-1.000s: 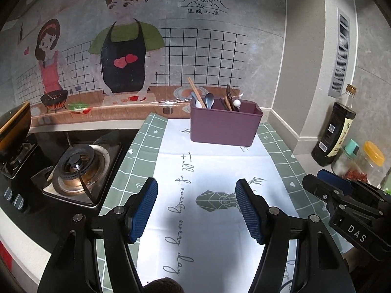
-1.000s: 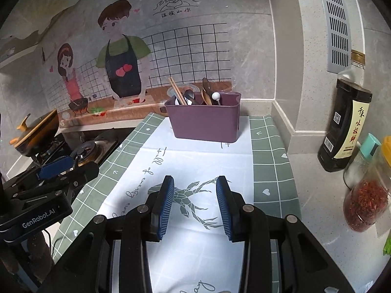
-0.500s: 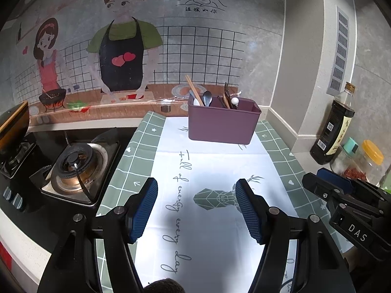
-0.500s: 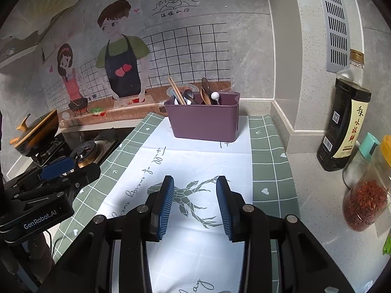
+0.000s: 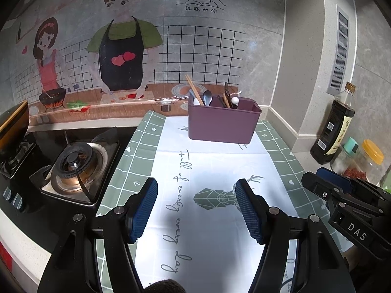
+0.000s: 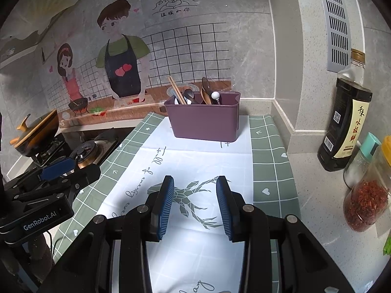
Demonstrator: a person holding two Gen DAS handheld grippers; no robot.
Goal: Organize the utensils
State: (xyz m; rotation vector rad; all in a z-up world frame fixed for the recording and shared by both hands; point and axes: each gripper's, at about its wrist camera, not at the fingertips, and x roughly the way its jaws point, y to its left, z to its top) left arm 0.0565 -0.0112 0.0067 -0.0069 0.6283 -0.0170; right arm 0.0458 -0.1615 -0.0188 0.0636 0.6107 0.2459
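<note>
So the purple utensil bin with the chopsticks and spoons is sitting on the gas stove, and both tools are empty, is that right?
Not quite. The purple utensil bin sits on the checked mat, to the right of the gas stove, as the left wrist view shows. The left tool and right tool are indeed empty.

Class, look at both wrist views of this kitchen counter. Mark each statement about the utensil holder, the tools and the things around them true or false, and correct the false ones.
1. The purple holder stands on the printed mat. True.
2. The left tool grips a spoon. False: its jaws are apart with nothing between them.
3. Chopsticks stick out of the holder. True.
4. The dark sauce bottle lies on its side. False: it stands upright by the wall.
5. The right tool is inside the holder. False: it hangs over the mat, well short of it.
</note>
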